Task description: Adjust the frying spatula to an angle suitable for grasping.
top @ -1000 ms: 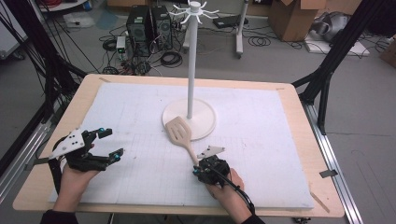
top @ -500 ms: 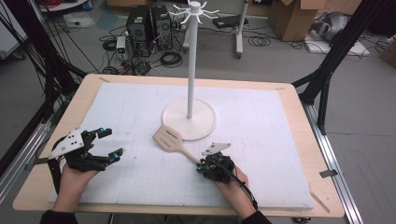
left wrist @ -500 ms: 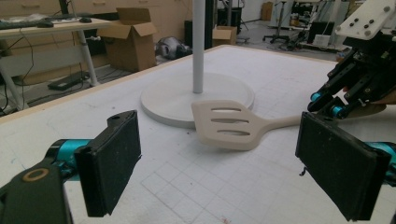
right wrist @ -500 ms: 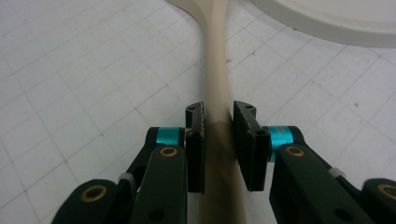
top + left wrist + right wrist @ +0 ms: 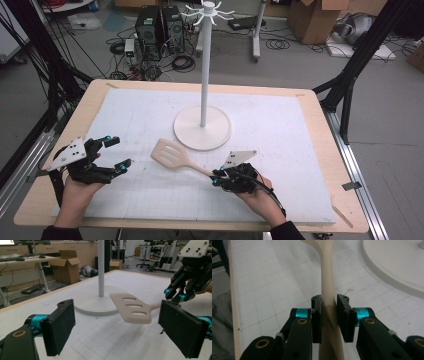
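The right gripper (image 5: 218,179) clamps the handle of a beige slotted spatula (image 5: 172,155), held above the white mat (image 5: 280,125) near the stand's base (image 5: 202,132). The left gripper (image 5: 116,152) gapes wide, holding nothing.

Even, soft indoor light; slight blur

Spatula (image 5: 327,272) blade beyond the right gripper view's top edge, handle end hidden below the jaws.

table (image 5: 320,125): light wood, rectangular
white gridded mat (image 5: 280,150): covers most of the table
white stand (image 5: 202,131): round base on the mat
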`<state>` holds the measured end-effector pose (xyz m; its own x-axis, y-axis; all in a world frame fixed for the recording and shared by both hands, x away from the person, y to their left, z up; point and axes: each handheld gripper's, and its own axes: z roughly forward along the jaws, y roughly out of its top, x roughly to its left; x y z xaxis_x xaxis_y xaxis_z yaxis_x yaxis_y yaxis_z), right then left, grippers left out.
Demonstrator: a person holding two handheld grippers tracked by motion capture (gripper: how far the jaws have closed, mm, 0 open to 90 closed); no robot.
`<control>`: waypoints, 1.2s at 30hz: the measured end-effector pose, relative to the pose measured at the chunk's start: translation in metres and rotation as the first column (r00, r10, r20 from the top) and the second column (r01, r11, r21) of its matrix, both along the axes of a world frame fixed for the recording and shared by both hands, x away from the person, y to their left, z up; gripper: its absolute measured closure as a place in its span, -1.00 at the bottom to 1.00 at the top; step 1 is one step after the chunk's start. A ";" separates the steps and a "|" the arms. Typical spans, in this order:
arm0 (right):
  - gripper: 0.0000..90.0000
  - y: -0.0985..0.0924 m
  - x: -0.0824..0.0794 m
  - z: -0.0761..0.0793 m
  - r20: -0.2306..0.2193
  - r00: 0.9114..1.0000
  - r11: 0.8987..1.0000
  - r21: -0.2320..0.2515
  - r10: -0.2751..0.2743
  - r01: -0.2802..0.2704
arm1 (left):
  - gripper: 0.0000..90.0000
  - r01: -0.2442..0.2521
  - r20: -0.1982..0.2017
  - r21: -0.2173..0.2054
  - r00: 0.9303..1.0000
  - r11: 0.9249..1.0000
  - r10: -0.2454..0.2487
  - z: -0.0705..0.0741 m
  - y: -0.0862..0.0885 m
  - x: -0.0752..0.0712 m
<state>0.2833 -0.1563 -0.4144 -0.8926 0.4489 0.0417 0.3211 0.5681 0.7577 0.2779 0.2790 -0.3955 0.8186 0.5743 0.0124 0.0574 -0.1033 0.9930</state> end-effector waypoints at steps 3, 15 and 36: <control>0.68 0.005 0.005 -0.003 -0.005 0.992 0.992 0.018 0.127 -0.127 | -0.68 0.021 0.002 0.010 1.000 1.000 -0.021 0.000 -0.003 0.000; 0.68 0.015 0.017 -0.015 -0.040 0.948 0.944 -0.080 0.317 -0.319 | -0.68 0.045 -0.002 0.011 0.999 0.999 -0.045 0.001 -0.007 0.000; -0.38 -0.061 0.008 0.016 0.107 0.992 0.984 0.158 0.060 -0.077 | -0.68 0.052 -0.003 0.002 0.999 0.999 -0.052 0.000 -0.004 -0.001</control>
